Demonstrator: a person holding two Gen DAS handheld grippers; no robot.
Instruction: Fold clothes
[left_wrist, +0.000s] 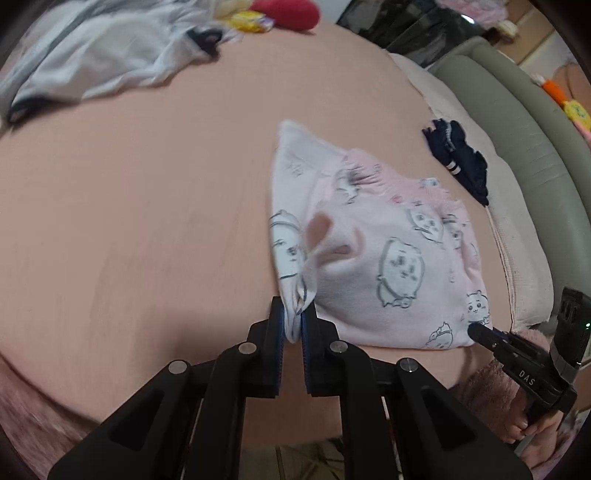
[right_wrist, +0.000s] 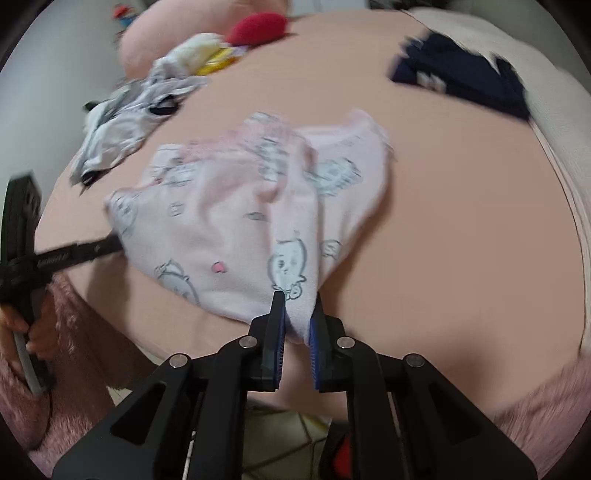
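Note:
A pale pink garment with grey cartoon prints (left_wrist: 388, 258) lies bunched on the pink bed sheet (left_wrist: 129, 221). My left gripper (left_wrist: 293, 314) is shut on its near left corner. My right gripper (right_wrist: 297, 314) is shut on another near corner of the same garment (right_wrist: 229, 221). In the left wrist view the right gripper's tip (left_wrist: 480, 332) shows at the garment's right corner. In the right wrist view the left gripper (right_wrist: 110, 245) shows at its left edge. The cloth is lifted slightly between the two grips.
A white and grey garment (left_wrist: 92, 55) lies at the far left of the bed. A navy garment (left_wrist: 458, 158) lies at the right, near the grey headboard (left_wrist: 517, 147). A red plush (left_wrist: 284, 11) and yellow items (left_wrist: 247, 20) sit at the far end.

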